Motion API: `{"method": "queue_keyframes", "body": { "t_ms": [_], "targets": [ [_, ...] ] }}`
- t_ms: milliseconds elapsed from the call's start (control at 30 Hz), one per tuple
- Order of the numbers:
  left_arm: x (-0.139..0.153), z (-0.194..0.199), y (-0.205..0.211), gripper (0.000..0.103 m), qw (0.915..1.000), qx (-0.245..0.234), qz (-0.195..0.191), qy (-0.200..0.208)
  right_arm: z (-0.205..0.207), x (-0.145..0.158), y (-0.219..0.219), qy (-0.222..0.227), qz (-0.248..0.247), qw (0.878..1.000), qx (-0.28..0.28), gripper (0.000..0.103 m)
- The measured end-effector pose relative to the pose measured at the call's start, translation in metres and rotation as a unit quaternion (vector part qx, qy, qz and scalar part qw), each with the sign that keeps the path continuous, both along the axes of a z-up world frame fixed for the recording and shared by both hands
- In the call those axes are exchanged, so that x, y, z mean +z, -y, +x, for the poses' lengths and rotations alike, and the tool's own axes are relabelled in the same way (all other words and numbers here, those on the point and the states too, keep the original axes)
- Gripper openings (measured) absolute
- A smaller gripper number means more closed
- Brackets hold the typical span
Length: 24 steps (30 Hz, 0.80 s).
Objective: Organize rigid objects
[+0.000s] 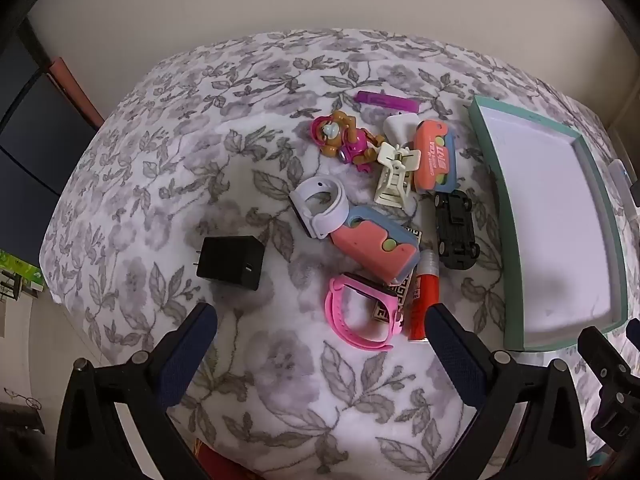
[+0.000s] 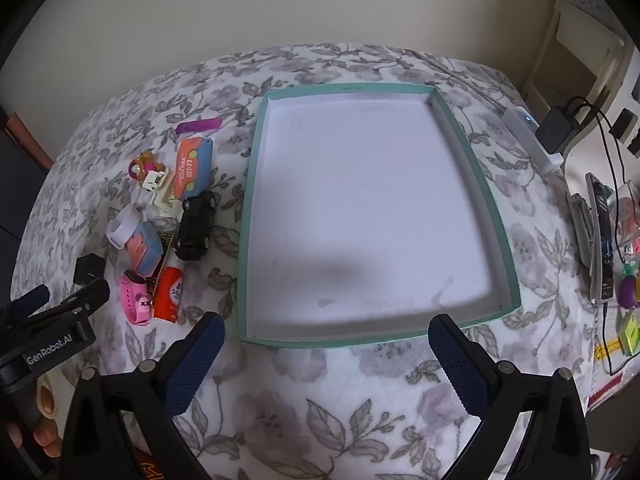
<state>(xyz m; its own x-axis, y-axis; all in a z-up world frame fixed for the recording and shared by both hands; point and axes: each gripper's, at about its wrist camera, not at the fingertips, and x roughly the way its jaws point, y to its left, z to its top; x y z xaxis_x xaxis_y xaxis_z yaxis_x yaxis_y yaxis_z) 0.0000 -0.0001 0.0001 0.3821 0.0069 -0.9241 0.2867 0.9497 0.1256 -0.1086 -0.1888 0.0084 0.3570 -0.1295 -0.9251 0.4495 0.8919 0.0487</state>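
Note:
A heap of small objects lies on the floral cloth: a pink watch, a white watch, a black charger cube, a black toy car, a red glue tube, two pink-and-blue cases, a cream clip, a toy figure and a purple marker. To their right lies a teal-rimmed tray, white inside, with nothing in it. My left gripper hangs open just in front of the pink watch. My right gripper is open over the tray's near rim.
The cloth-covered table ends at a wall behind. At the right edge sit a white power strip, a black adapter with cables, and colourful clutter. The left gripper's body and a hand show at the right view's lower left.

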Motion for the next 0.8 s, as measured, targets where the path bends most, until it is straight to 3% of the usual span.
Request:
{"method": "queue_keyframes", "body": {
  "t_ms": [800],
  "targets": [
    [0.0001,-0.0001,0.0000,0.103,1.0000,0.000,0.002,0.003,0.0001,-0.0012,0.0021,-0.003,0.001,1.000,0.000,0.103]
  ]
}}
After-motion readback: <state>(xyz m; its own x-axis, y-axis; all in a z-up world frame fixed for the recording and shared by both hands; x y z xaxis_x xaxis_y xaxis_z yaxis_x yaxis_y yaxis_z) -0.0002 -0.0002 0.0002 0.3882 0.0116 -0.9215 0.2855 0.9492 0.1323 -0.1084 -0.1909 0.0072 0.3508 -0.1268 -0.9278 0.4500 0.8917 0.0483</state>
